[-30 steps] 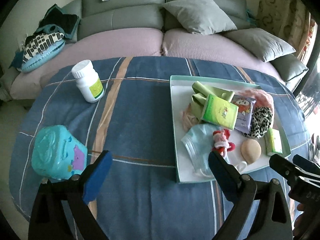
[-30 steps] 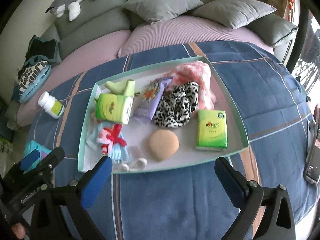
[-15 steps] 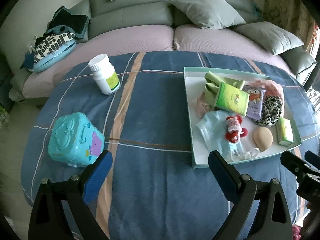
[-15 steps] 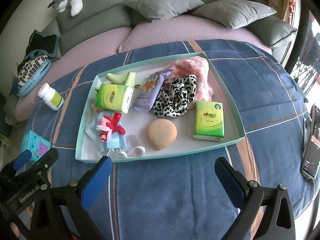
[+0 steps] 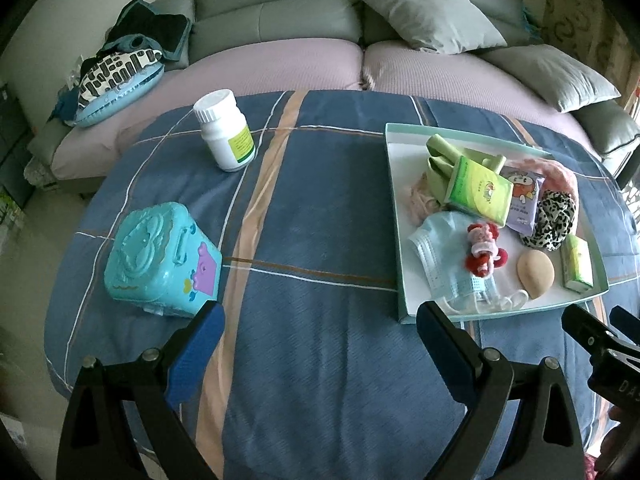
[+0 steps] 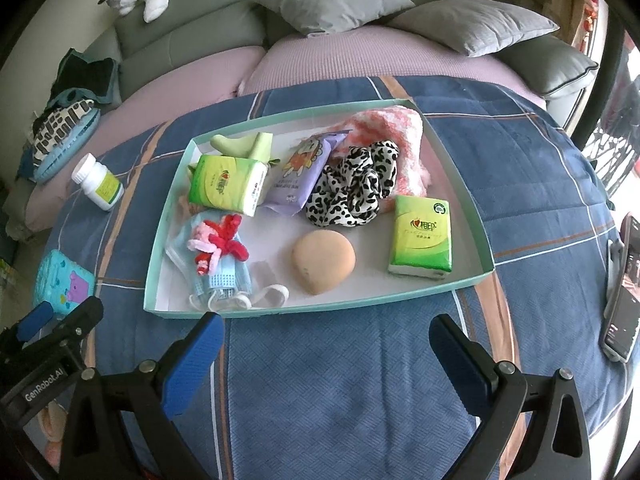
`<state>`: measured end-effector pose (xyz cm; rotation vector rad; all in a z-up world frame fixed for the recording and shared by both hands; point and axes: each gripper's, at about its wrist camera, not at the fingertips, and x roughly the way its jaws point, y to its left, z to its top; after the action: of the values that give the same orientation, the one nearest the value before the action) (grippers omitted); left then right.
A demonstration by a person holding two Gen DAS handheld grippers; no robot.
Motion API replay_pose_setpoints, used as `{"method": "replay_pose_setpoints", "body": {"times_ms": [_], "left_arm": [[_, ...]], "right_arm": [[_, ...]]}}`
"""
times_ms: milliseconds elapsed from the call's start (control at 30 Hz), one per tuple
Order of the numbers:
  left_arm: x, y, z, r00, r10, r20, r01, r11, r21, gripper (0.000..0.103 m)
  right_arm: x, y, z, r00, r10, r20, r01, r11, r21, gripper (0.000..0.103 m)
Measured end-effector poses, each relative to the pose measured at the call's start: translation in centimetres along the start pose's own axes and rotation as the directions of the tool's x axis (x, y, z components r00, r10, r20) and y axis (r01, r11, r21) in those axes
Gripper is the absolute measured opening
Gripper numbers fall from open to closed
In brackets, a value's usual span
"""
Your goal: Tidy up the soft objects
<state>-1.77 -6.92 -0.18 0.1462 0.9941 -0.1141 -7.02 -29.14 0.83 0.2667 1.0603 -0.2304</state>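
A teal-rimmed white tray (image 6: 460,176) (image 5: 394,216) on the blue cloth holds soft items: a beige sponge (image 6: 323,261) (image 5: 535,273), a leopard scrunchie (image 6: 352,190), a pink knit cloth (image 6: 394,128), two green tissue packs (image 6: 422,237) (image 6: 228,184), a purple wipes pack (image 6: 302,172), a blue face mask (image 5: 440,252) with a red hair tie (image 6: 218,245) on it. My right gripper (image 6: 326,346) hovers open just in front of the tray's near rim. My left gripper (image 5: 320,334) is open over bare cloth, left of the tray.
A teal plastic box (image 5: 160,260) and a white pill bottle (image 5: 226,136) stand on the cloth left of the tray. A phone (image 6: 622,292) lies at the right edge. A grey sofa with cushions (image 5: 432,12) curves behind the table.
Both grippers have pulled back and risen a little, so the tray and the box look smaller and farther. The left view has swung left. Nothing on the table has moved.
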Motion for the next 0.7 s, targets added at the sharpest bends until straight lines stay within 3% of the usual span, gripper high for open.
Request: {"method": "replay_pose_setpoints", "body": {"times_ms": [700], "left_arm": [[1.5,-0.1,-0.1,0.999,-0.014,-0.05,0.015,1.0,0.007,0.097]], "right_arm": [[1.3,0.1,-0.1,0.999,-0.033,-0.021,0.032,0.999,-0.031,0.103]]}}
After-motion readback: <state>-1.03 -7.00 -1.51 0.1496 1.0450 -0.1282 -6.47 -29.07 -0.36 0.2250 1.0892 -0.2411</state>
